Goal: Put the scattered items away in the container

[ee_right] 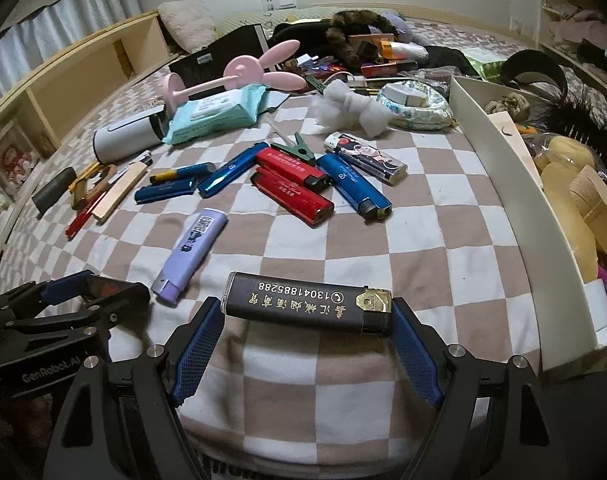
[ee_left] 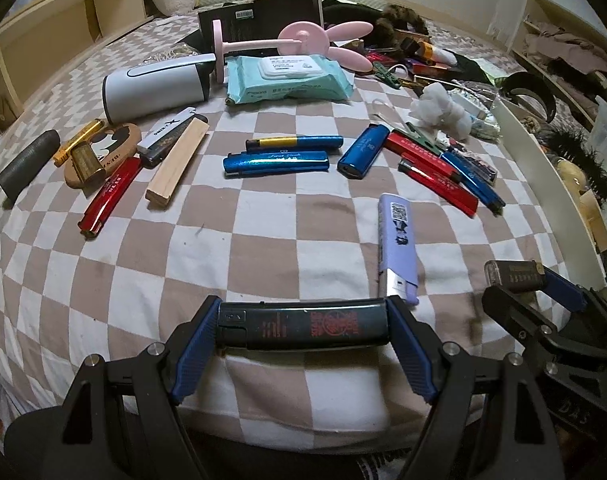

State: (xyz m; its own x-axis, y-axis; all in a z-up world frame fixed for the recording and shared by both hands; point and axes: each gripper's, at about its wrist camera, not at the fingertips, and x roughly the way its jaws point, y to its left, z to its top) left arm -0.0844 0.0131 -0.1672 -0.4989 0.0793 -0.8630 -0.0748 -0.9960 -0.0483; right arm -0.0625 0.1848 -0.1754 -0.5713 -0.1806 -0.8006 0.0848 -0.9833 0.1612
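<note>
- left gripper (ee_left: 303, 326) clamped end to end on a black plastic lighter with red print (ee_left: 303, 327); blue ribbed pads (ee_left: 195, 344) press on its two short ends, so it spans the full gap crosswise.
- right gripper (ee_right: 306, 309) holds a black lighter with gold lettering (ee_right: 307, 307) the same way, lengthwise between the pads, the cap end against the right-hand pad.
- both lighters look just clear of the checked beige-and-white bedspread (ee_right: 423, 240); gripping by the ends probably keeps the fingers from digging into the soft cloth.
- white open-topped container (ee_right: 503, 184) sits along the right edge of the bed, nearest the right gripper, already holding a brush and other oddments.
- still scattered: pale purple lighter (ee_left: 397, 248) just ahead, blue and red lighters (ee_right: 295, 188) mid-bed, a teal pack of wet wipes (ee_left: 287, 76) farther back.
- judged next: carry both right, over the container wall.
</note>
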